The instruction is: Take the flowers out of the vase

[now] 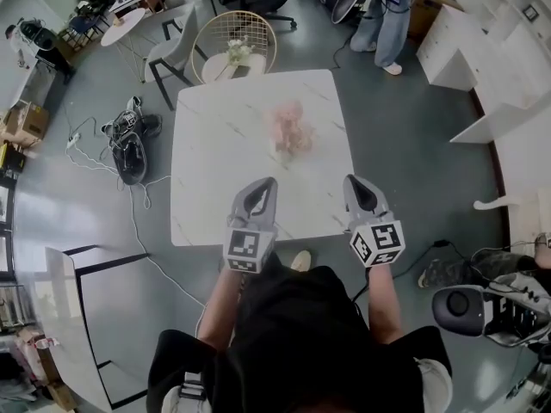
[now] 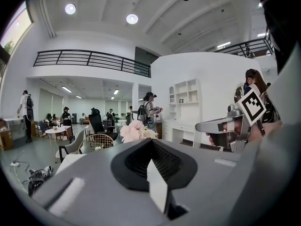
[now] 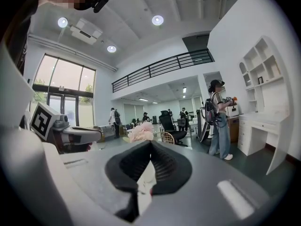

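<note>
A bunch of pale pink flowers (image 1: pixel 289 130) stands on the white marble table (image 1: pixel 215 188), a little beyond its middle; the vase under them is too blurred to make out. My left gripper (image 1: pixel 270 181) and right gripper (image 1: pixel 349 181) hover side by side over the table's near edge, both pointing at the flowers and well short of them. Both are shut with nothing in them. In the left gripper view the closed jaw tips (image 2: pixel 151 140) sit just below the flowers (image 2: pixel 134 131), with the right gripper (image 2: pixel 221 125) alongside. The right gripper view shows the same: shut tips (image 3: pixel 150 142), flowers (image 3: pixel 141 131) behind.
A round wicker chair (image 1: pixel 232 34) and a grey chair (image 1: pixel 172 54) stand at the table's far side. A bag and cables (image 1: pixel 129 149) lie on the floor at left. A person (image 1: pixel 383 15) stands at the back right near white shelving (image 1: pixel 508 67).
</note>
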The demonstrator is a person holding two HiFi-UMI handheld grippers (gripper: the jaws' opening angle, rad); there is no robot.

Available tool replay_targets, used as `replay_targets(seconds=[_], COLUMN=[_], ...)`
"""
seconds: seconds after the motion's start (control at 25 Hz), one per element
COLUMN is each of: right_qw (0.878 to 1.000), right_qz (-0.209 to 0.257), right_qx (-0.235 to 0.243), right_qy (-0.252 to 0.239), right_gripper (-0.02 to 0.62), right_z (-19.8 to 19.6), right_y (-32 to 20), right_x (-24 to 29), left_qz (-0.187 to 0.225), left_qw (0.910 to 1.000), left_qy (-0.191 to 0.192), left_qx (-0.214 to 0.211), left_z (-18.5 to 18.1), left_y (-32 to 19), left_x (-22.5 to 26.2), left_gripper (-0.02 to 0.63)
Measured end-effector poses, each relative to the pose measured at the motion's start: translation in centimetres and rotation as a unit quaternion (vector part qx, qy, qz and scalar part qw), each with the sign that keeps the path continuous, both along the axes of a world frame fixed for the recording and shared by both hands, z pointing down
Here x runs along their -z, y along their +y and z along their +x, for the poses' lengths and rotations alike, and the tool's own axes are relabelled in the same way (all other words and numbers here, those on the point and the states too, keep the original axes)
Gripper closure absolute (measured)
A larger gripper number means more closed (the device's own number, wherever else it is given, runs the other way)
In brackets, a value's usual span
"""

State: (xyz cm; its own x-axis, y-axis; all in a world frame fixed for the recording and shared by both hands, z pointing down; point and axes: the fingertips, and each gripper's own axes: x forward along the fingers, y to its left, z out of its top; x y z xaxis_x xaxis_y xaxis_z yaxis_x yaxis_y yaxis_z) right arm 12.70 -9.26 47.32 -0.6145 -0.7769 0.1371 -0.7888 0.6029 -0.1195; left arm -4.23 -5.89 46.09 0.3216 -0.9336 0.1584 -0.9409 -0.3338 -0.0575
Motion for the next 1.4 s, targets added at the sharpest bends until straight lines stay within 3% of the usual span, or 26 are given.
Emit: replay_targets(seconds=[0.44, 1.12, 1.16, 1.4], right_qw=[1.0, 0.997, 0.997, 0.995], right_qz=[-0.008, -0.065, -0.068, -0.079], right_qx=[-0.011, -0.046, -0.048, -0.059], right_qy=[0.0, 0.007, 0.009, 0.01], right_gripper=[0.592, 0.592, 0.592, 0.592], right_z=[-1.1, -1.6, -1.4, -0.7], right_y=[-4.3, -10.3, -10.5, -11.2], right_x=[0.2, -3.4, -3.7, -5.0], left_qz=[-0.021, -0.089, -0.092, -0.101], left_qw=[0.9997, 0.9943, 0.9939, 0.9935], left_qy=[0.001, 0.003, 0.003, 0.005], left_qx=[-0.013, -0.058, -0.061, -0.053], left_z=[-1.4, -1.7, -1.6, -1.8], left_y=[-4.6, -11.4, -11.6, -13.2], left_x=[-0.7, -7.0, -7.3, -8.6], left_gripper=[0.598, 0.595, 0.542, 0.42])
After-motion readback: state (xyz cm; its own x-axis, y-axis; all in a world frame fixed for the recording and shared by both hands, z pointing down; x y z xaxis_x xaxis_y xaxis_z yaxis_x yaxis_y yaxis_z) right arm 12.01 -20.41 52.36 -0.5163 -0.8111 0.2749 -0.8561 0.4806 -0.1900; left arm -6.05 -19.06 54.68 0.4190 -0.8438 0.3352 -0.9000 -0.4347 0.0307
